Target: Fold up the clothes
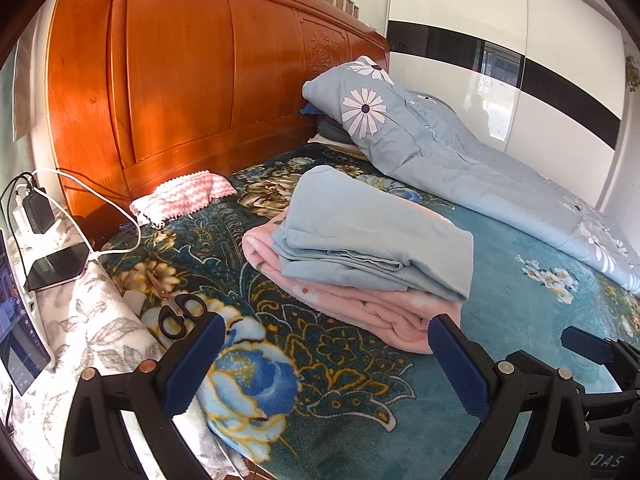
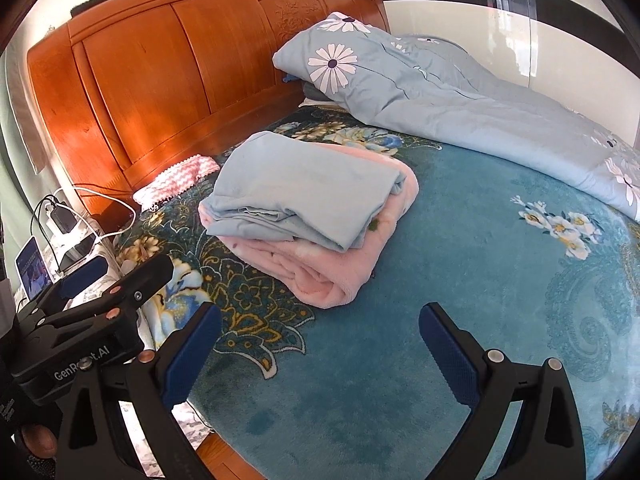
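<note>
Left wrist view shows your left gripper (image 1: 326, 334) hanging low over the bed cover (image 1: 520, 320) with its two blue fingers (image 1: 460, 364) spread wide and nothing between them. Just past those fingers sits the pile of folded clothes: a light blue folded cloth (image 1: 372, 236) lies on top of a pink folded blanket (image 1: 360, 304), and the pink one sticks out at the front and on the left side. The near corner of the pink blanket is close to your right-side finger, but you cannot tell if they touch. To the left of the pile, black-handled scissors (image 1: 178, 312) lie on the flowery part of the cover. Farther back, a small pink and white zigzag cloth (image 1: 184, 198) rests near the wooden headboard (image 1: 180, 80). A blue-grey quilt with big daisies (image 1: 460, 160) is bunched along the far side of the bed. A phone (image 1: 56, 268) with a white cable (image 1: 92, 200) sits at the left edge. Your right gripper (image 2: 320, 330) is spread wide too and holds nothing; in the right wrist view it floats over the plain teal part of the cover, with the pile (image 2: 308, 216) ahead of it and a bit to the left. Your left gripper shows at the left side of that view, beside the bed's edge.
</note>
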The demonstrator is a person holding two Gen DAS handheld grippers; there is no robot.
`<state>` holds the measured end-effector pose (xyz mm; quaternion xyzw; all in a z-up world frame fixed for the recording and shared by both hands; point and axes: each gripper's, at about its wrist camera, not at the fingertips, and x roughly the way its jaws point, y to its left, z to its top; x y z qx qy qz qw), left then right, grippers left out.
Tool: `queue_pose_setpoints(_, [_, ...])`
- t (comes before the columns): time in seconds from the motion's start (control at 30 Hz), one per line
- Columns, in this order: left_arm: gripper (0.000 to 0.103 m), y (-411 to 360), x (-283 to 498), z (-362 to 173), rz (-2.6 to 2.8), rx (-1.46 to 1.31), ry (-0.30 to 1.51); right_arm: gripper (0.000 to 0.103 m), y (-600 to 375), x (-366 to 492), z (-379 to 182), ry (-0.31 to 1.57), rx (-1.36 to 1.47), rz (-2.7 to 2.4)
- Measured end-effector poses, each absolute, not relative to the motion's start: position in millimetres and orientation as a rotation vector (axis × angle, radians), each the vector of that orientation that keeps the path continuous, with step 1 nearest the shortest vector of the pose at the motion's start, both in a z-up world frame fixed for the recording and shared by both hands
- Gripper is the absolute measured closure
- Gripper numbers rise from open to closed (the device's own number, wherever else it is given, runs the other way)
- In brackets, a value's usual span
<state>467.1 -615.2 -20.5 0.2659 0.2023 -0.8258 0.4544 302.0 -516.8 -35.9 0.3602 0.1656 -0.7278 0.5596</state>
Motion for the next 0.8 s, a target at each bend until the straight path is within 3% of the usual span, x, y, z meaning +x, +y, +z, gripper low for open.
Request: queue_pose_setpoints(0.8, [0.0,-611.4,459.8,-19.9,-2.006,0.687,0.45,0.004,-515.6,296.1,-40.3,0.389,0.882,-1.716])
